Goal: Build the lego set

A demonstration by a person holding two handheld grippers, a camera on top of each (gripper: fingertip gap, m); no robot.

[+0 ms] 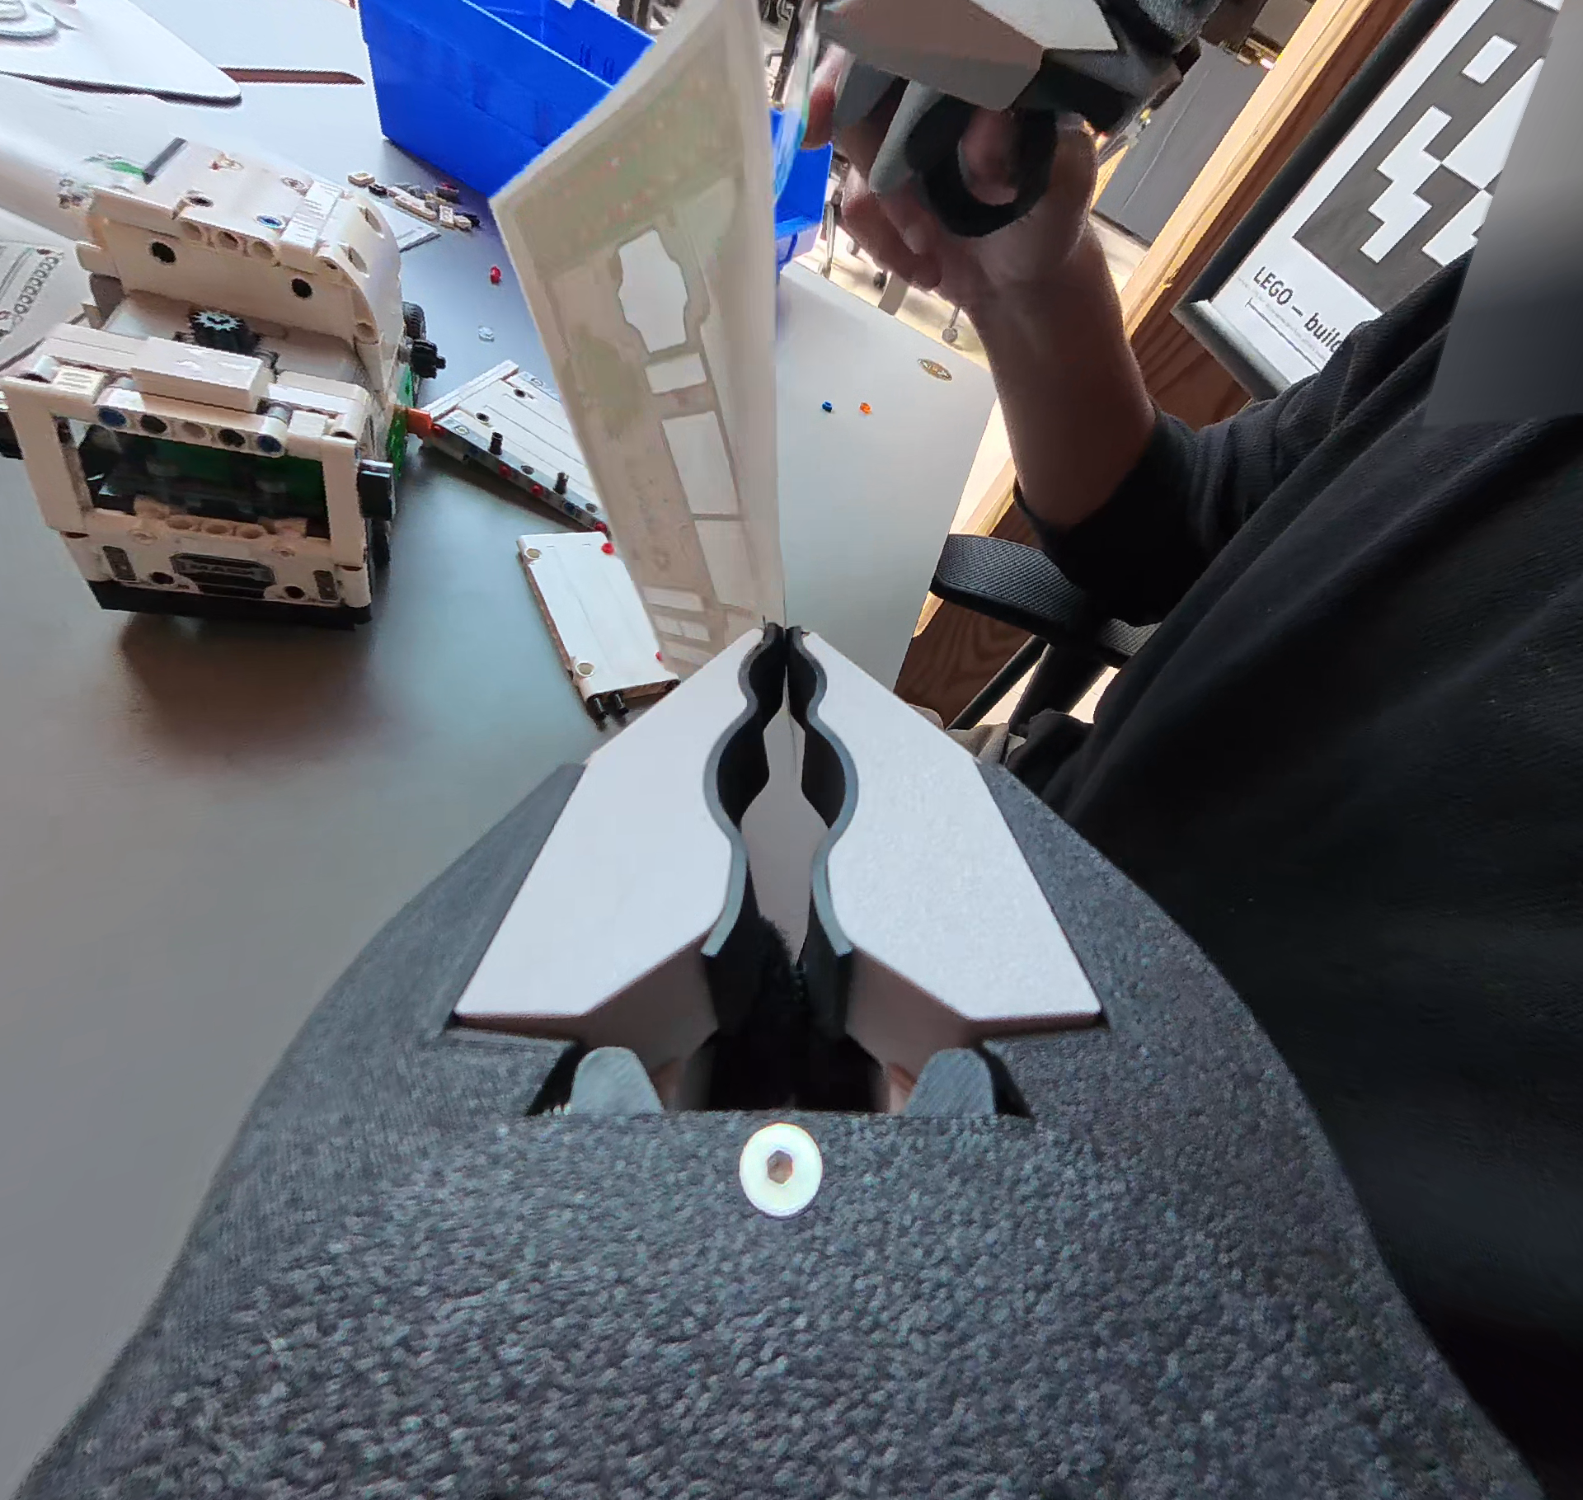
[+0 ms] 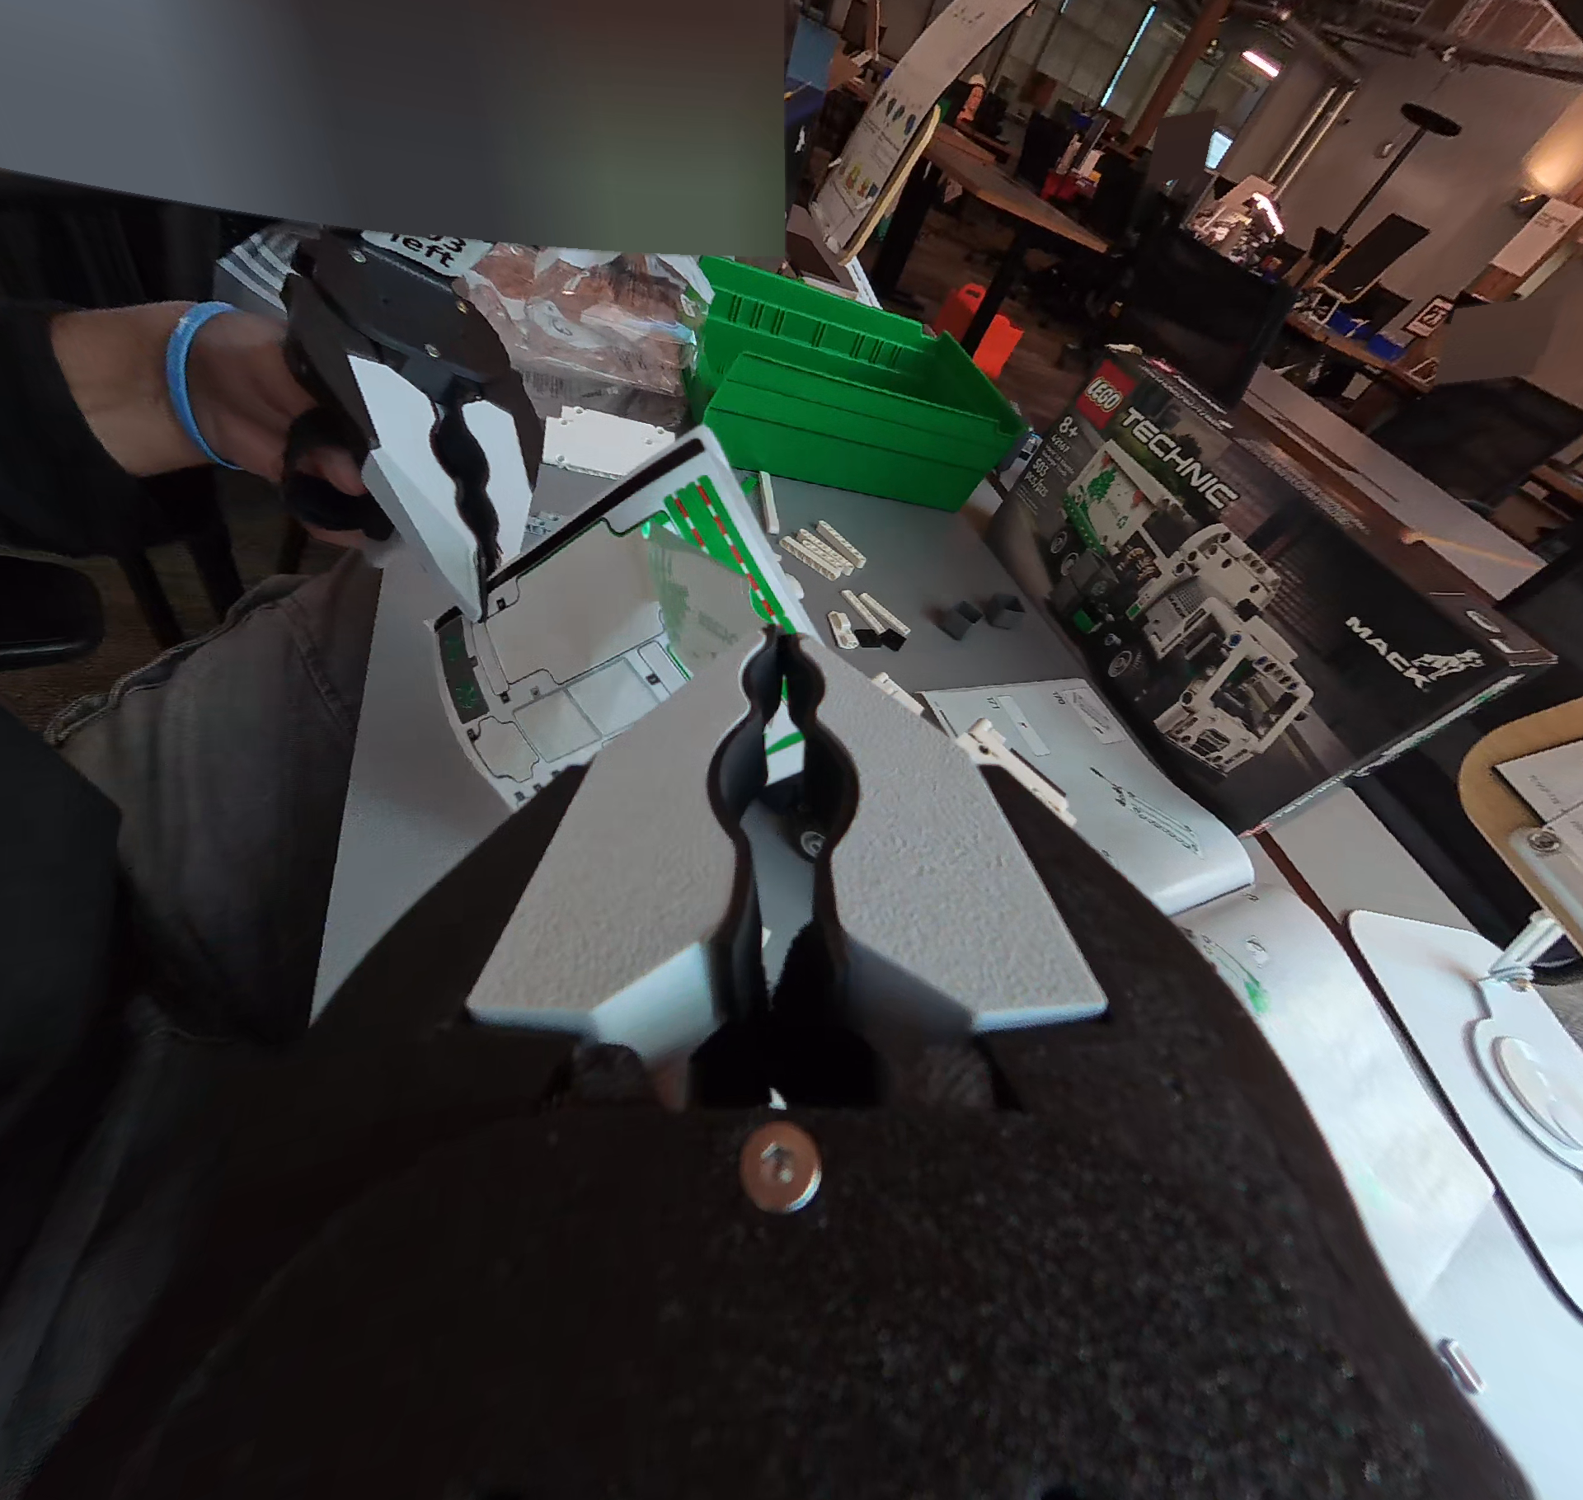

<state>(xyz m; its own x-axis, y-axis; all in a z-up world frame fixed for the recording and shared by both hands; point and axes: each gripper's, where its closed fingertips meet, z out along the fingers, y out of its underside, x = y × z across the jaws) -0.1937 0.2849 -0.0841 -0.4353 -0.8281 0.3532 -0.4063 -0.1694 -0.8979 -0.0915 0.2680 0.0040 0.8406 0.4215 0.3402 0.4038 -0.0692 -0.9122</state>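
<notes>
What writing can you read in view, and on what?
I won't quote wording; printed text stands on:
Dark cardboard box picturing a white truck: large, legible.
Black-and-white framed poster: partly cut off.
Open white instruction booklet: too small.
White label on left tool: partly hidden.

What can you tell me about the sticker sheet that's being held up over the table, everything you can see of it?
The sticker sheet is thin, glossy white paper, mostly peeled, with empty cut-out outlines; green strips with red-and-white dashes remain along one edge. It is held in the air over the grey table, slightly curved. The left gripper pinches one edge, shut on it. The right gripper is closed at the opposite striped edge, on a partly lifted translucent sticker.
</notes>
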